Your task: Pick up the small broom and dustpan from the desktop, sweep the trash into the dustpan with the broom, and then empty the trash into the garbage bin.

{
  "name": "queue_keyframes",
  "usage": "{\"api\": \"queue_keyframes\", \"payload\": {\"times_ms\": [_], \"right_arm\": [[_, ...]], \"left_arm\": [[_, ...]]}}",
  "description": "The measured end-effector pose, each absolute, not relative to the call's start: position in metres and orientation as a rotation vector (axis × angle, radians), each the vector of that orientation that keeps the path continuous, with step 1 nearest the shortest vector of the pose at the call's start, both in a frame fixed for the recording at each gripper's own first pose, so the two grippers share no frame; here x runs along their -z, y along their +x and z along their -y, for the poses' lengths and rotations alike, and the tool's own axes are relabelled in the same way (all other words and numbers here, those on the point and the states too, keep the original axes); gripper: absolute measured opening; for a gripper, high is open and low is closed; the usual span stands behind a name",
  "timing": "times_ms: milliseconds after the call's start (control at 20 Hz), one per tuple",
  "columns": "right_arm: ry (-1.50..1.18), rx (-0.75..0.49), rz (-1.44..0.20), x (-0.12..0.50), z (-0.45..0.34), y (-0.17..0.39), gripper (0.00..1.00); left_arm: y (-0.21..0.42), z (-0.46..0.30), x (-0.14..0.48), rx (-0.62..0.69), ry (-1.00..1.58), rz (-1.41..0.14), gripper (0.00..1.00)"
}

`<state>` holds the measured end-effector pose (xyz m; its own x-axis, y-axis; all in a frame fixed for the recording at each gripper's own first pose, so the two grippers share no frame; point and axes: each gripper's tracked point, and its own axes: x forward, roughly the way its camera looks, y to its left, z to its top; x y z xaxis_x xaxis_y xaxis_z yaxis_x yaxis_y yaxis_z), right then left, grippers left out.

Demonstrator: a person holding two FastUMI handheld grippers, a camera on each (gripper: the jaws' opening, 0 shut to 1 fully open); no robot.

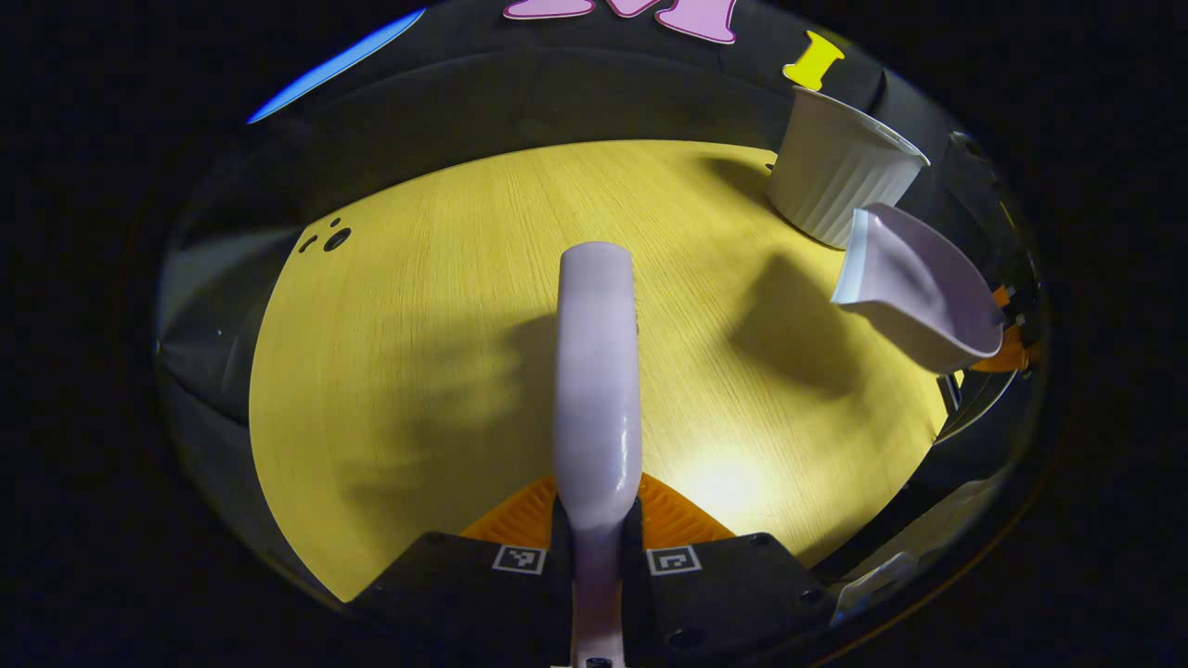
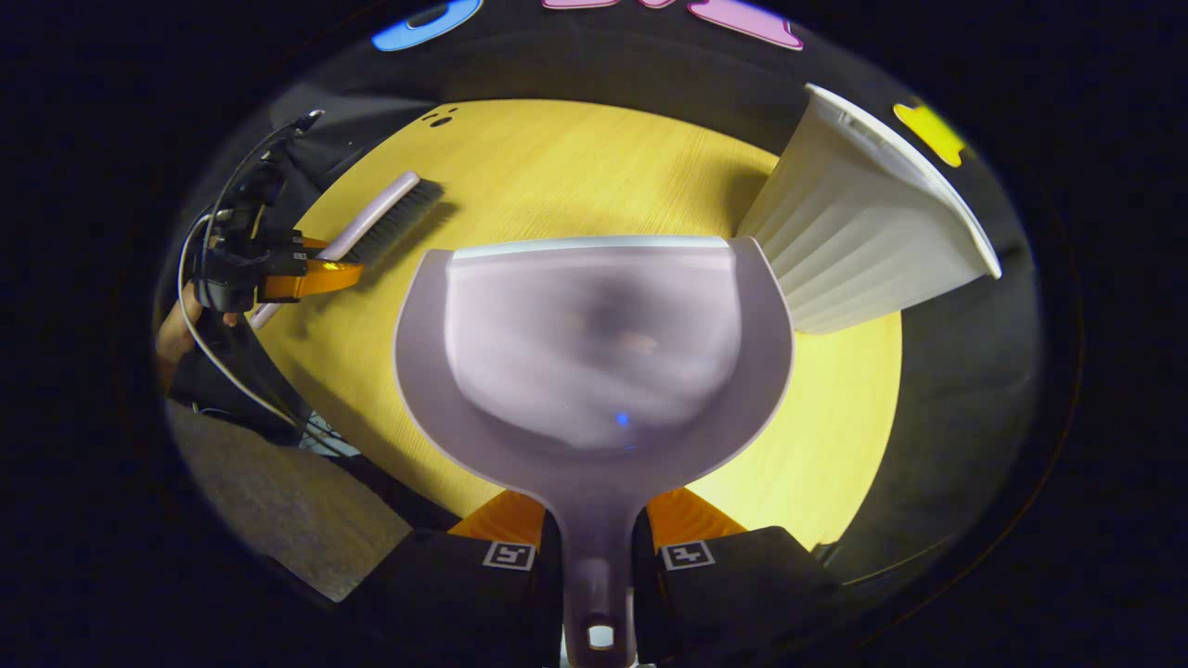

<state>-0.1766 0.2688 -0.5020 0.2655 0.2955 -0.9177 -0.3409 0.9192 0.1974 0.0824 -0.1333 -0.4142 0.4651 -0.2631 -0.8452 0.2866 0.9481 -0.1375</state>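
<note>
My left gripper point(image 1: 596, 547) is shut on the pale lilac broom point(image 1: 598, 371), whose back runs forward over the yellow desktop point(image 1: 418, 325). In the right gripper view that broom point(image 2: 385, 218) shows its dark bristles, held by the left gripper point(image 2: 278, 274) at far left. My right gripper point(image 2: 596, 547) is shut on the handle of the lilac dustpan point(image 2: 594, 343), raised above the table with its lip near the white ribbed garbage bin point(image 2: 863, 232). The left gripper view shows the dustpan point(image 1: 919, 288) in the air beside the bin point(image 1: 835, 176). I cannot tell what lies in the pan.
The round desktop point(image 2: 557, 158) has small dark holes point(image 1: 325, 239) near its far left edge. A person's hand and cables point(image 2: 200, 315) are at the left, with grey floor point(image 2: 278, 510) below the table's edge.
</note>
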Motion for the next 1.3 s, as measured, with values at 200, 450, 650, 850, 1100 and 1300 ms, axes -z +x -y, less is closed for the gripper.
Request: {"api": "queue_keyframes", "payload": {"times_ms": [200, 450, 650, 850, 1100, 1300], "right_arm": [[-0.025, -0.384, -1.248, 0.531, -0.282, -0.175, 0.34], [0.024, -0.347, -1.264, 0.558, -0.3, -0.172, 0.31], [0.046, -0.328, -1.275, 0.571, -0.31, -0.168, 0.35], [0.055, -0.331, -1.27, 0.574, -0.313, -0.167, 0.36], [0.064, -0.33, -1.251, 0.568, -0.312, -0.168, 0.42], [0.07, -0.343, -1.197, 0.537, -0.303, -0.173, 0.43]], "left_arm": [[0.083, 0.13, 0.426, 0.326, 0.047, -1.06, 0.24], [0.091, 0.12, 0.437, 0.297, 0.072, -1.07, 0.26], [0.096, 0.113, 0.443, 0.28, 0.083, -1.073, 0.28], [0.097, 0.112, 0.445, 0.272, 0.085, -1.073, 0.3], [0.097, 0.105, 0.44, 0.254, 0.114, -1.042, 0.36], [0.094, 0.096, 0.423, 0.245, 0.154, -1.004, 0.37]]}}
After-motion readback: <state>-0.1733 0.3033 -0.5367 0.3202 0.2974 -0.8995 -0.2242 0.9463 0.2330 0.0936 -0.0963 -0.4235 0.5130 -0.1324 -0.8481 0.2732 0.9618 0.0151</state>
